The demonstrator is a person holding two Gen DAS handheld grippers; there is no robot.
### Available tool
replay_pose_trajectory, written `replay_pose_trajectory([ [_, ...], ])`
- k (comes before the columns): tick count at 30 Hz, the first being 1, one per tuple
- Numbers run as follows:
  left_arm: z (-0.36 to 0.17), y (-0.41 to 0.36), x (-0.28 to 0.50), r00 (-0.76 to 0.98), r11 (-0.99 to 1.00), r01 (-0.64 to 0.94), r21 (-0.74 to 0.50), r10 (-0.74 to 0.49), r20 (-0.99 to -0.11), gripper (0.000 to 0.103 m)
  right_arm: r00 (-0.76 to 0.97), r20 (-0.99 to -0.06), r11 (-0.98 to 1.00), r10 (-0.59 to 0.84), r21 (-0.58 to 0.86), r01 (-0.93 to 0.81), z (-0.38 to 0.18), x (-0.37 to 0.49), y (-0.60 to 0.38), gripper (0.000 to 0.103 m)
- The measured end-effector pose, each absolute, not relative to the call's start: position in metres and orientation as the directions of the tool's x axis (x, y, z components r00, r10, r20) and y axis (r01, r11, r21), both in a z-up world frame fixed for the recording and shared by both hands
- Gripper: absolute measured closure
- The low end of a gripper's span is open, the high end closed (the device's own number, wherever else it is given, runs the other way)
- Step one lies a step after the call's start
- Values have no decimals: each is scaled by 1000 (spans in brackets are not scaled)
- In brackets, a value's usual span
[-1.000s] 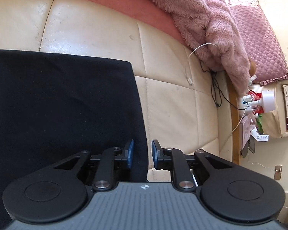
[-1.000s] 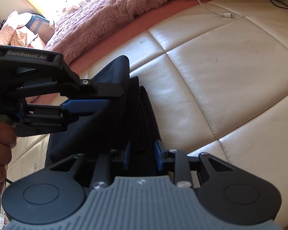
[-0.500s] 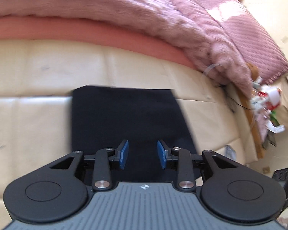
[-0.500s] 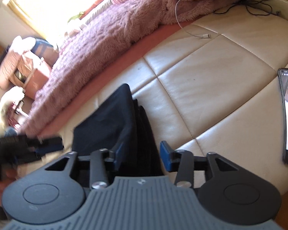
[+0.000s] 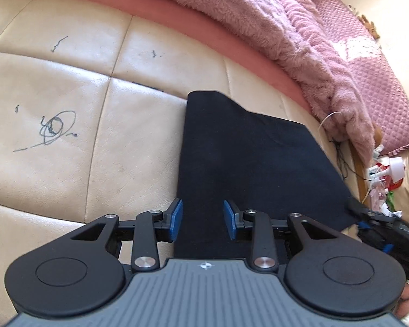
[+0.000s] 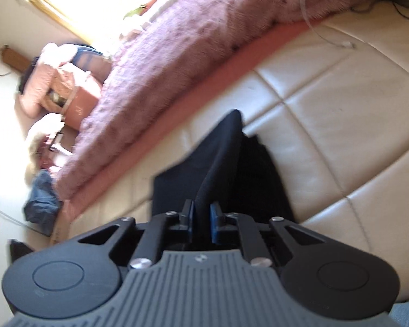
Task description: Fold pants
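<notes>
The folded black pants (image 5: 248,160) lie on a cream leather cushion (image 5: 68,87). My left gripper (image 5: 203,219) is open above their near left edge, with cloth showing between its blue pads but not pinched. My right gripper (image 6: 201,222) is shut on a raised fold of the pants (image 6: 220,158) and lifts that edge off the cushion (image 6: 340,114). The right gripper also shows in the left wrist view (image 5: 379,229) at the pants' right corner.
A pink fluffy blanket (image 5: 272,27) and a pink quilted cover (image 5: 373,62) lie along the far side. A white cable (image 5: 327,117) and clutter (image 5: 387,174) sit at the right. Pen scribbles (image 5: 54,128) mark the cushion at left.
My right gripper has closed on an edge of the pants and lifted it. My left gripper has pulled back from the pants, opened wider and now hovers over their near left edge.
</notes>
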State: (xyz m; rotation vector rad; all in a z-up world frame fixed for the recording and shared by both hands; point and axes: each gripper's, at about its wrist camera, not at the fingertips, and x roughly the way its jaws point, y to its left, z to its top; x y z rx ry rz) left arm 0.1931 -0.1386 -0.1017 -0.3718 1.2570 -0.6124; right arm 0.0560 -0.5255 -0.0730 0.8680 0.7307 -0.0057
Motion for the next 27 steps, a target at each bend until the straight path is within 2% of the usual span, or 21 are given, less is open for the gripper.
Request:
replay_pose_trajectory([
  [2,-101,-141,193,179,777,236,-583,-625,-760,67,760,-589,672,275,683,285,-66,47,-522,96],
  [5,-104,-151,193,166,776,264,-573,-622,-765,71,673,-719,708,172,565,423,-102,42,-532,97],
  [7,-106,-158,192,165,777,293,-556,-614,-771,74,624,-773,715,113,500,489,-127,37,-537,98],
  [15,-123,-187,183,156,775,380,-504,-591,-791,76,563,-826,790,17,356,499,-151,48,-525,98],
  [19,-136,-196,171,164,806,448,-388,-501,-850,83,532,-846,789,27,344,508,-159,51,-527,97],
  [20,-139,-196,168,165,808,466,-362,-481,-861,87,528,-849,790,26,341,510,-159,50,-528,95],
  [25,-133,-188,158,174,804,508,-309,-447,-878,89,486,-874,849,-18,243,469,-150,51,-519,83],
  [27,-129,-186,153,166,802,536,-263,-406,-899,87,455,-889,888,-40,177,425,-145,51,-515,69],
])
